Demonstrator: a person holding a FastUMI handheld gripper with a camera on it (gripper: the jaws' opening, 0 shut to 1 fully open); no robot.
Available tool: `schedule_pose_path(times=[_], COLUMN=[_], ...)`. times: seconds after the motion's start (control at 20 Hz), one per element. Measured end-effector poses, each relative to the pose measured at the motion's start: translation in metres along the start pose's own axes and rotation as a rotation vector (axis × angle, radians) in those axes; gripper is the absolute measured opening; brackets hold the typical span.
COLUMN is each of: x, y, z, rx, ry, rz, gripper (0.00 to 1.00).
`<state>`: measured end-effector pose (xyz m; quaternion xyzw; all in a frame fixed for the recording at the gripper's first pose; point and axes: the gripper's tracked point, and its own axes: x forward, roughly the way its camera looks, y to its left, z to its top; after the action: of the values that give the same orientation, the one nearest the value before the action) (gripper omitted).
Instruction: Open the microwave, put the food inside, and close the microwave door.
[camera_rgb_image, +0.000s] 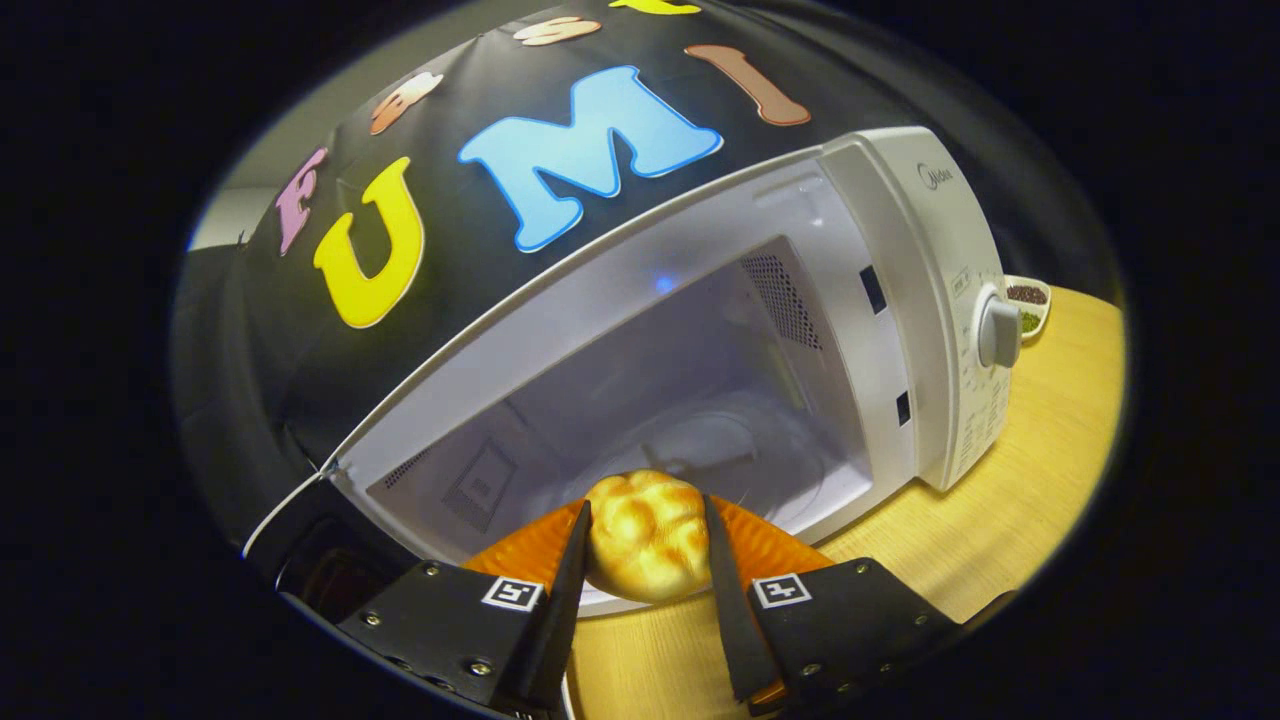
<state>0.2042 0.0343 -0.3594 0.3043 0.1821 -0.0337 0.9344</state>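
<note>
Hand-held gripper (645, 535) clamped on a golden bread roll (647, 534), one finger pressed to each side of it. Roll held over an orange plate (770, 548) with a white rim, right at the mouth of the white microwave (880, 300). Microwave door swung open; cavity empty, glass turntable (720, 450) visible beyond the roll. Microwave stands on a wooden counter (1000, 510). Control knob (998, 332) on its front panel. Small white dish (1030, 305) of dark and green bits behind the microwave.
</note>
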Motion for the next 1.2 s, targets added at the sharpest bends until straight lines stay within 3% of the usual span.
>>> schedule_pose_path(times=[0.15, 0.4, 0.45, 0.75, 0.8, 1.1, 1.2], x=[0.017, 0.042, 0.045, 0.059, 0.06, 0.058, 0.056], y=[0.003, -0.01, -0.01, -0.015, -0.015, -0.012, -0.013], z=[-0.006, 0.0, -0.003, -0.01, -0.01, -0.01, -0.009], rx=[0.093, 0.082, 0.09, 0.028, 0.02, 0.018, 0.004], ry=[0.012, -0.024, -0.013, -0.025, -0.023, -0.022, -0.022], rz=[0.002, -0.049, -0.041, -0.067, -0.068, -0.056, -0.058], gripper=[0.61, 0.65, 0.7, 0.76, 0.82, 0.96, 0.96])
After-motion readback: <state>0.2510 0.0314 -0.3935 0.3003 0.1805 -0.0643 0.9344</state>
